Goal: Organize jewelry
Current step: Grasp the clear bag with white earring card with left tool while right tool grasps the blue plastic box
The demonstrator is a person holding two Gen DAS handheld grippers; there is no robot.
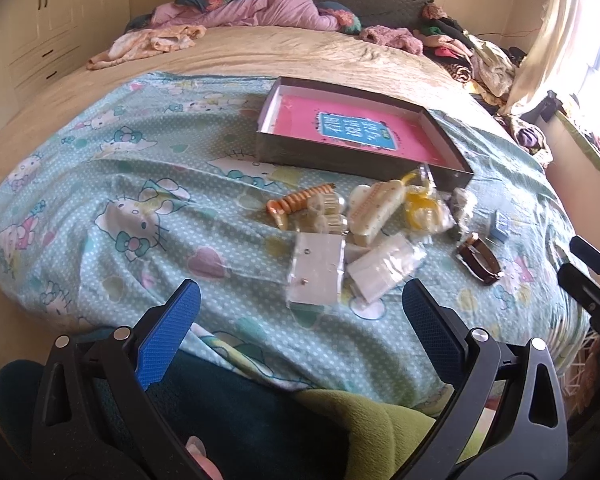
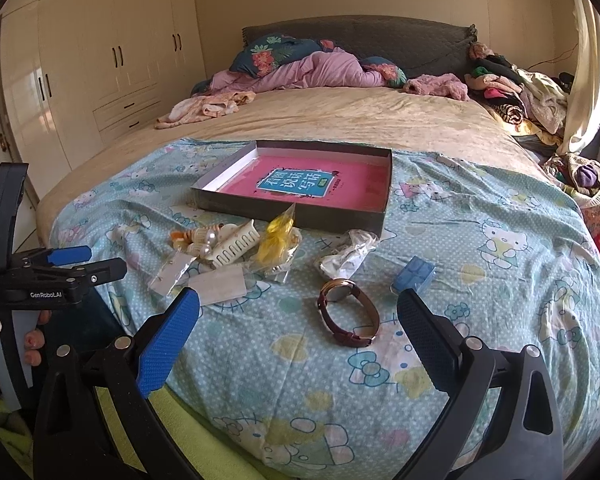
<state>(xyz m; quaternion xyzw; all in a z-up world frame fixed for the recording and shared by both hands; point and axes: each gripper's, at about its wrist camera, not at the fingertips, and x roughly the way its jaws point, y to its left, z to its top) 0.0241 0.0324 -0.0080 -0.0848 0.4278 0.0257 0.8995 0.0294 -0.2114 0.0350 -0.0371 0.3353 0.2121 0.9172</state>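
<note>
Both sets of jaws stand wide apart and empty; the right gripper (image 2: 298, 320) hangs just short of the watch (image 2: 350, 312), strap loop lying crosswise near the bed's (image 2: 340, 120) foot edge, nearer than the left gripper (image 1: 300, 308), tray (image 2: 384, 204) beyond

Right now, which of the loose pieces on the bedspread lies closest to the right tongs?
The brown-strapped watch, lying alone just ahead of the open right tongs. The blue box sits farther right, and the hair clips and packets are piled farther left.

Pink-lined grey box (image 2: 300, 216), brown-strapped watch (image 2: 350, 312), teal cartoon-cat dotted sheet (image 2: 460, 240)
</note>
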